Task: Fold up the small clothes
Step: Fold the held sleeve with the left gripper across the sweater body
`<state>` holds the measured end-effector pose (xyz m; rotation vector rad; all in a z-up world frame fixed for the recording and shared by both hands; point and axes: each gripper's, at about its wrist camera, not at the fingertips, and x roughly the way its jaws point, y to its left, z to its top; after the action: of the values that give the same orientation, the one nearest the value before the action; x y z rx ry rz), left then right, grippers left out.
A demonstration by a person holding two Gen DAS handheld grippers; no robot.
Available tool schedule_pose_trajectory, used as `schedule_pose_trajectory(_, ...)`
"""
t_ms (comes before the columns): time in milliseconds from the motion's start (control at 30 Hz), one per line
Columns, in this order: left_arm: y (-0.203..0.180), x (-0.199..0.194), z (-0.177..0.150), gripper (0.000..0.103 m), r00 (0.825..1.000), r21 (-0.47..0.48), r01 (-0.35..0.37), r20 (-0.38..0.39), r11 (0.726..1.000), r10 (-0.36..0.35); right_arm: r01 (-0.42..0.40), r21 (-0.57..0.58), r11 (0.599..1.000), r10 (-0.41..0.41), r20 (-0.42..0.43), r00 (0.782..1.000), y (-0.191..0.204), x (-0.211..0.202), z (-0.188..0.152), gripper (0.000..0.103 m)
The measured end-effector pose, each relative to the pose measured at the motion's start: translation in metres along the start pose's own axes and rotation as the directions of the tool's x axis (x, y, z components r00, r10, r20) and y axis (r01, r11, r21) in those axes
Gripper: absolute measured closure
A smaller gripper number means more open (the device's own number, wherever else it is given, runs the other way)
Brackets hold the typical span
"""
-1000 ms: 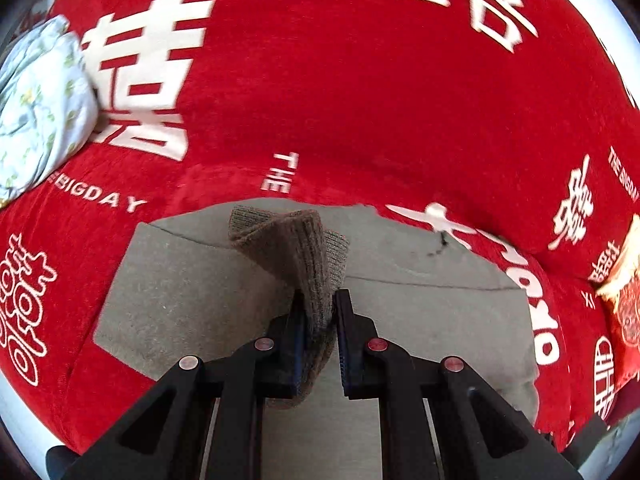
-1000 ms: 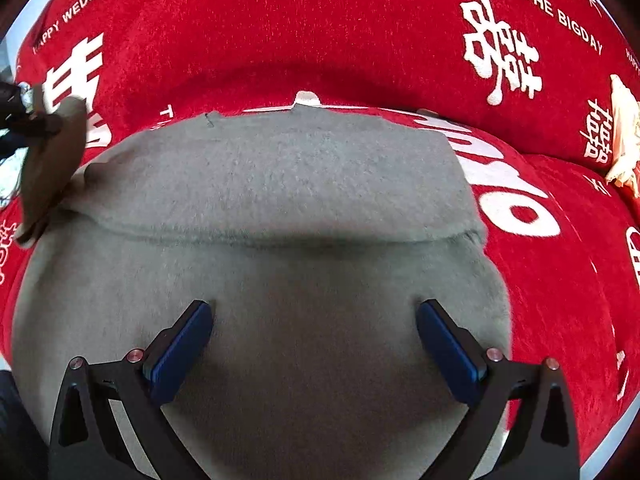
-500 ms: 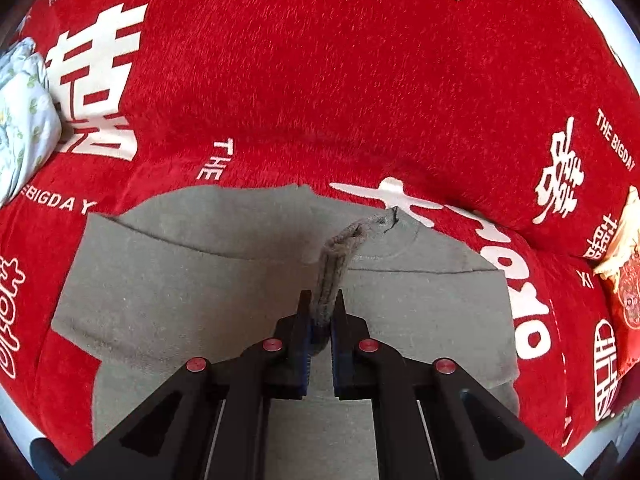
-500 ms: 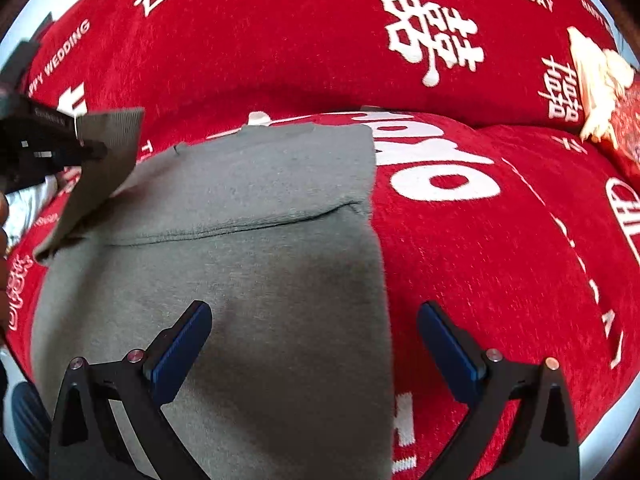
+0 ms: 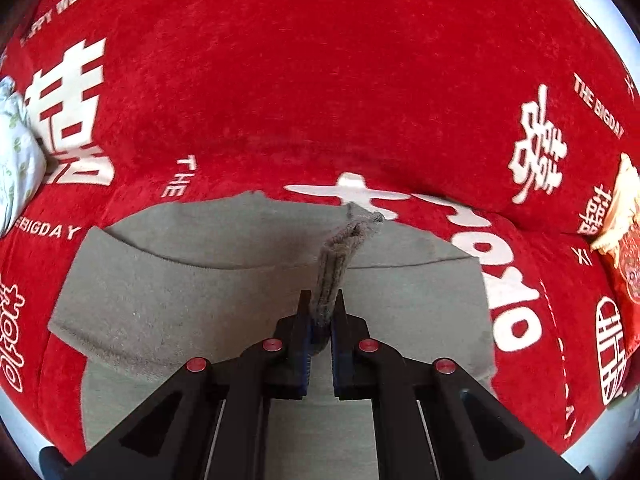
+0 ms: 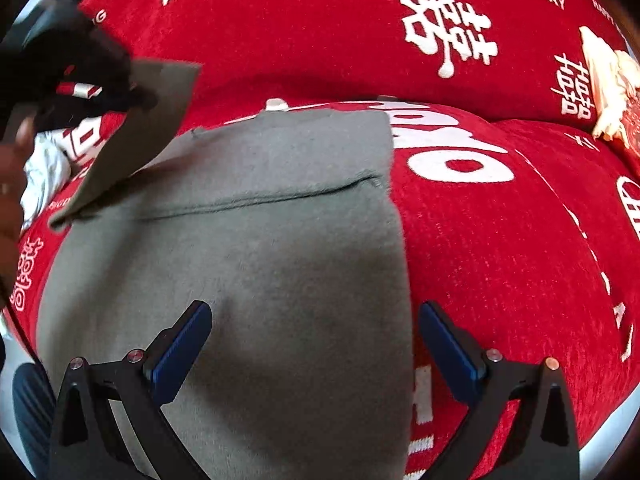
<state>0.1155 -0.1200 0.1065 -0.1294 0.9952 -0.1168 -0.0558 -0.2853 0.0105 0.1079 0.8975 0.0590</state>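
A grey knitted garment (image 5: 180, 288) lies flat on the red cover, with a fold line across its far part. My left gripper (image 5: 322, 300) is shut on the garment's ribbed sleeve cuff (image 5: 340, 256), which stands up from the jaws towards the far edge. In the right wrist view the lifted sleeve (image 6: 136, 140) slopes up at the upper left to the left gripper (image 6: 80, 76). My right gripper (image 6: 316, 328) is open low over the garment (image 6: 260, 248). The garment's right edge runs between its fingers, and nothing is gripped.
The red cover (image 5: 320, 80) carries white characters and lettering. A white floral cloth (image 5: 16, 160) lies at the far left. A cream and red ornament (image 6: 612, 92) sits at the right. A person's hand (image 6: 8, 184) shows at the left edge.
The left gripper has carried the cuff to the right across the garment. The right gripper has shifted right, from over the garment's middle to its right edge.
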Motion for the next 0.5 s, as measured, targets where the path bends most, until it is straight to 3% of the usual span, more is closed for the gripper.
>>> schedule_pose_trajectory(500, -0.071, 0.005, -0.004, 0.095, 0.999, 0.113, 0.043, -0.020, 0.993, -0.041, 0.037, -0.009, 0.999, -0.037, 0.026, 0.999, -0.016, -0.012, -0.007, 0.000)
